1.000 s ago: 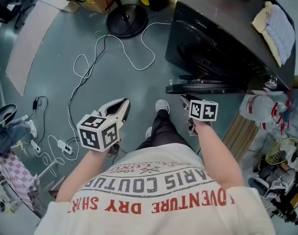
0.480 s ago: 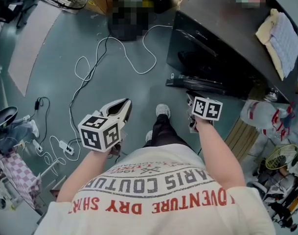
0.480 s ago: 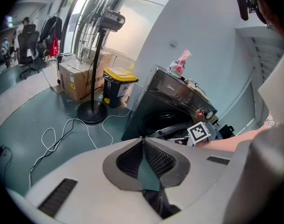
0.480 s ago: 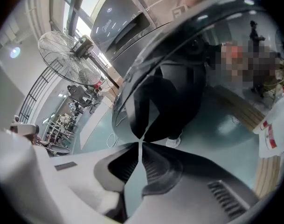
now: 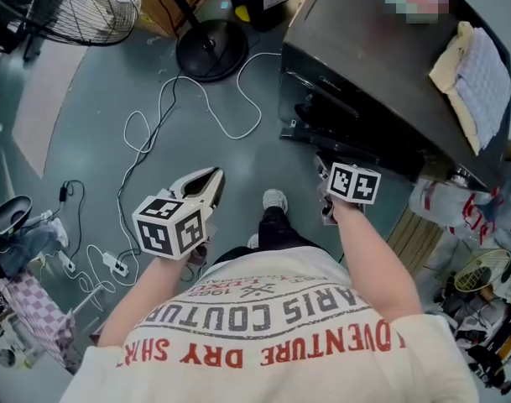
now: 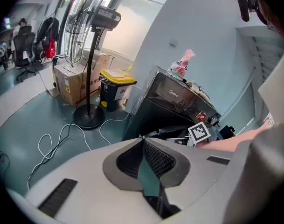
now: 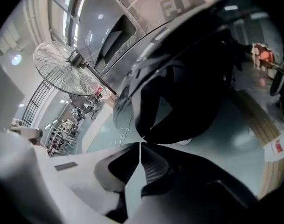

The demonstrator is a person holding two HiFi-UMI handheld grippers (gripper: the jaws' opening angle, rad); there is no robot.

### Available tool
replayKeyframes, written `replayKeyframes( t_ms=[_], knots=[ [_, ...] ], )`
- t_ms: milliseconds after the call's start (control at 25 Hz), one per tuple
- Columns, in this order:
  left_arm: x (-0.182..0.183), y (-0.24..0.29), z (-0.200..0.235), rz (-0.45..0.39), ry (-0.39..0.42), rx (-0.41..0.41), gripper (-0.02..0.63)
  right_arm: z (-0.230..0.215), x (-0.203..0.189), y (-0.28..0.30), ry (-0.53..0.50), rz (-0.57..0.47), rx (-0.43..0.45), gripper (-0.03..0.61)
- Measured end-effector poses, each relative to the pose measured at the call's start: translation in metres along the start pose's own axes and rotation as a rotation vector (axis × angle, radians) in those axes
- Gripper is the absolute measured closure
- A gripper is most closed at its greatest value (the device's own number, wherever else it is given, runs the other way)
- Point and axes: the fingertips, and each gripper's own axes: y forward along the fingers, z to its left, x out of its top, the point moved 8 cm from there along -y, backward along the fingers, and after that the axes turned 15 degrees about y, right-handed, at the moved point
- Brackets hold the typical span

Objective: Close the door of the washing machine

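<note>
The left gripper (image 5: 210,180) hangs over the floor (image 5: 96,133), jaws together on nothing, with the door (image 5: 305,133) well off toward its 2 o'clock. That door stands open from the front of the washer (image 5: 381,65), its edge running roughly 10 to 4 o'clock in the head view. The right gripper (image 5: 324,168) sits just beside that edge, door at its 12 o'clock; whether it touches I cannot tell. Its jaws have just been closing and meet on nothing. The right hand is nearer, so a push toward 12 o'clock looks likely.
</note>
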Motion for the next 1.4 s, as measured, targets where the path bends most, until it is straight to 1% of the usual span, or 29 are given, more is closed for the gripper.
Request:
replayKeyframes(
  t_ms=[200,280,440,640,880,1000,1040,1240,1320,1400],
  knots=[
    [0.015,0.016,0.005,-0.035,-0.004,-0.004,0.575,-0.001,0.023,0.004,-0.014,-0.023,-0.004,0.555],
    [0.019,0.02,0.006,-0.037,-0.003,-0.01,0.575,-0.001,0.03,0.005,-0.021,-0.035,-0.015,0.555],
    [0.024,0.024,0.01,-0.014,0.017,-0.039,0.575,-0.001,0.035,0.006,0.015,-0.07,-0.04,0.557],
    [0.033,0.031,0.026,0.028,0.042,-0.079,0.575,0.004,0.035,0.008,0.045,-0.125,-0.073,0.557],
    [0.049,0.045,0.047,0.072,0.111,-0.131,0.575,0.004,0.039,0.01,0.174,-0.23,-0.108,0.558],
    [0.058,0.051,0.058,0.094,0.154,-0.158,0.575,0.003,0.035,0.011,0.248,-0.262,-0.116,0.558],
    [0.062,0.052,0.06,0.098,0.168,-0.168,0.575,0.003,0.034,0.01,0.259,-0.269,-0.117,0.558],
    [0.079,0.056,0.073,0.103,0.246,-0.21,0.575,0.004,0.044,0.011,0.246,-0.282,-0.133,0.558],
    [0.081,0.058,0.079,0.106,0.259,-0.22,0.575,0.006,0.045,0.012,0.234,-0.27,-0.146,0.558],
    [0.083,0.061,0.084,0.107,0.263,-0.228,0.575,0.008,0.045,0.013,0.245,-0.272,-0.148,0.558]
  ],
)
